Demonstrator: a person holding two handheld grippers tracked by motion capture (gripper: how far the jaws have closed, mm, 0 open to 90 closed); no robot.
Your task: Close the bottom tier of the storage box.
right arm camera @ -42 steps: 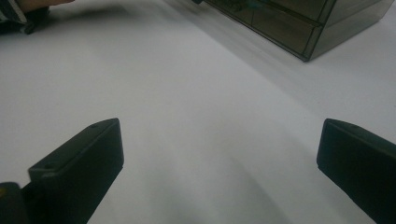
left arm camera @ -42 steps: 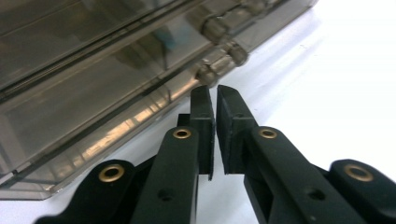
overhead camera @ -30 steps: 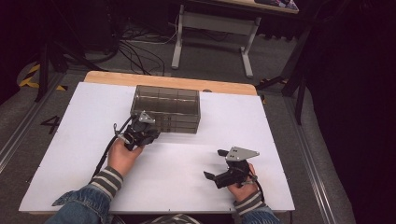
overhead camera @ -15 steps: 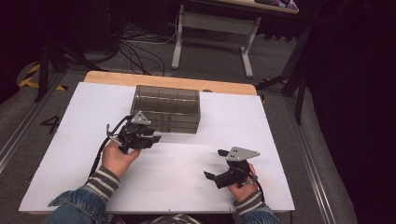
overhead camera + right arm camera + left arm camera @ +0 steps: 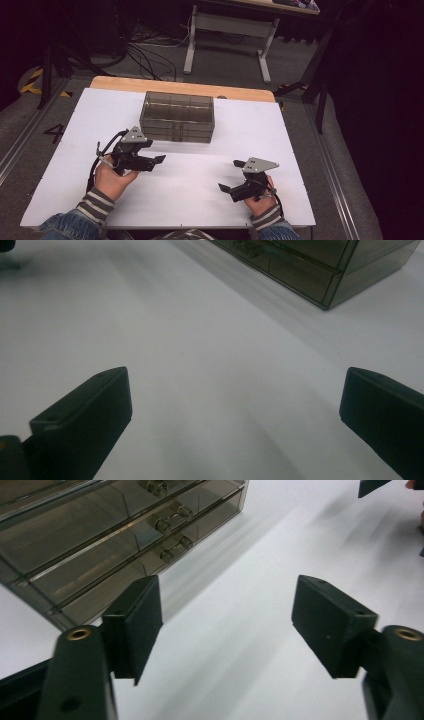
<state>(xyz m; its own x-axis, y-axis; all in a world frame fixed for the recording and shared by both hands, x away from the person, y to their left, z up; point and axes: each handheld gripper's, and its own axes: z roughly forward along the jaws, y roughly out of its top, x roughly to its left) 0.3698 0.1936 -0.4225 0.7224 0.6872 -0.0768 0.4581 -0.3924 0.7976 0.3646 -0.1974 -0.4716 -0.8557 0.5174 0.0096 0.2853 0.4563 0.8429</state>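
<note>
A: High view: left tongs (image 5: 159, 161) are just spreading, released with nothing between the jaws, hanging clear of the drawer box (image 5: 177, 117) mid-desk (image 5: 200, 175), likely finished with it.

B: Right tongs (image 5: 229, 176) are gaping empty, waiting nearer the person.

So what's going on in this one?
A person works at a white table with a two-jaw gripper in each hand. The thing in play is a smoky transparent plastic drawer box, all its drawers shut. The left gripper sits just in front of the box; its jaws have just been opening, with nothing between them. The right gripper rests open near the table's front edge, apart from the box, holding nothing.
</note>
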